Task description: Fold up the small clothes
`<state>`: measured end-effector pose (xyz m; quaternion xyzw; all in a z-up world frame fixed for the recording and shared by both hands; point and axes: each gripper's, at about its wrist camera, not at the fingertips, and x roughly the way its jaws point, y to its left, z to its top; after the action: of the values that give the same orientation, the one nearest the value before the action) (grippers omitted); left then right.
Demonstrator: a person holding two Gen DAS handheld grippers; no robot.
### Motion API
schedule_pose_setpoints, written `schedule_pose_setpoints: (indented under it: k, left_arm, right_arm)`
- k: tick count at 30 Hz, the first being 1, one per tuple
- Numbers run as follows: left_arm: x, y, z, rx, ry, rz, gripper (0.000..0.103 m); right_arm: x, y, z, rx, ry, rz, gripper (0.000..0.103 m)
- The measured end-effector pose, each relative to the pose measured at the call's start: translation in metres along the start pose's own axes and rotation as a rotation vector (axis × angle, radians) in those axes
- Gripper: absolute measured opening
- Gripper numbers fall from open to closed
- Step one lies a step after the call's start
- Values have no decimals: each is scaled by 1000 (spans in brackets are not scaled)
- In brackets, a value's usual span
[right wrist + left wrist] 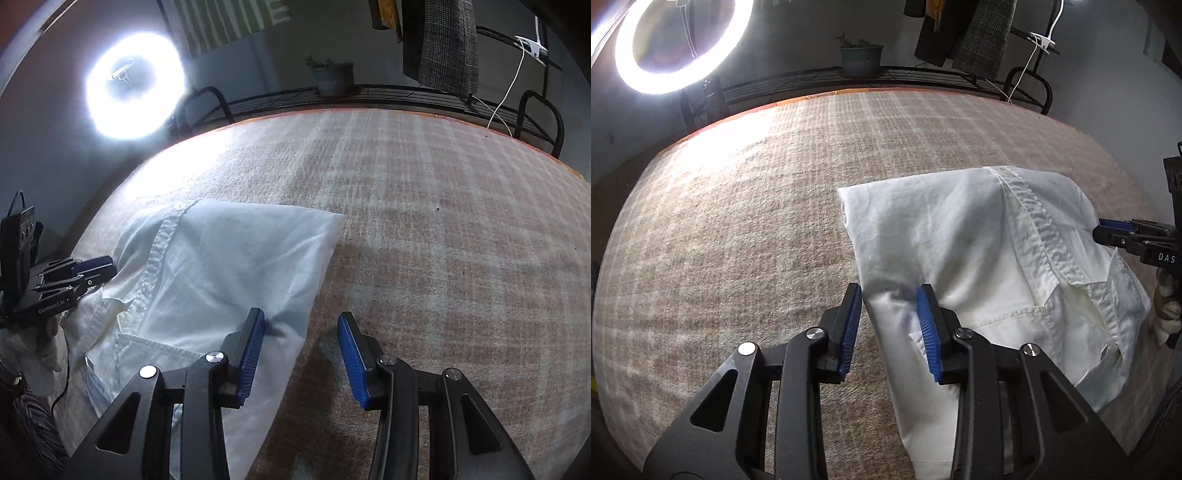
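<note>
Both grippers – left gripper [892, 295] and right gripper [301, 321] – stand released astride opposite edges of the partly folded white cotton shirt [979, 240] lying on the beige checked blanket [738, 221], so I'd guess a shallow pinch grabs one layer – and the fold slides apart.

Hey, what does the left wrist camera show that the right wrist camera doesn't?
Only the left wrist view shows the open left gripper from behind, straddling the white cotton shirt edge, pads not pressing it.

Only the right wrist view shows the green striped cloth hanging on the wall, plus the open right gripper from behind, over the shirt's other edge.

Both show the shirt on the beige checked blanket, the glowing ring light, the potted plant and the grey plaid garment.
</note>
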<state>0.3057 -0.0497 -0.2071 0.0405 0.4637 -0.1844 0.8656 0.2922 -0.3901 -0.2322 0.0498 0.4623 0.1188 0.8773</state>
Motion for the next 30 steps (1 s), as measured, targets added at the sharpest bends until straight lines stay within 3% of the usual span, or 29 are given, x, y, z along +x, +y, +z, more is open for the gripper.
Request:
schedule_pose_setpoints:
  k: [4, 7, 9, 12, 14, 15, 19, 23, 30]
  left_arm:
    - [-3, 4, -4, 17, -4, -3, 40]
    - [-12, 14, -6, -24, -4, -21, 41]
    - [-23, 28, -6, -106, -17, -51, 41]
    - [-33, 55, -7, -301, -19, -172, 42]
    - [-32, 66, -8, -393, -5, -235, 47]
    - [-30, 70, -9, -426, 6, -265, 47]
    - [-11, 79, -17, -542, 91, -371, 47]
    - [3, 85, -26, -622, 146, -437, 47]
    - [8, 85, -21, -655, 144, -459, 47]
  right_arm:
    - [-4, -2, -2, -23, 22, -12, 42]
    - [-13, -9, -4, 7, 13, 11, 43]
    - [-20, -18, -3, 49, -1, 54, 45]
    - [-24, -34, -5, 151, -17, 151, 50]
    - [-22, -46, -6, 246, -20, 233, 60]
    - [-21, -52, -6, 289, -23, 268, 60]
    - [-11, -63, -11, 394, -9, 360, 59]
    - [4, -62, -14, 424, 34, 383, 54]
    - [19, -65, -17, 495, 43, 468, 46]
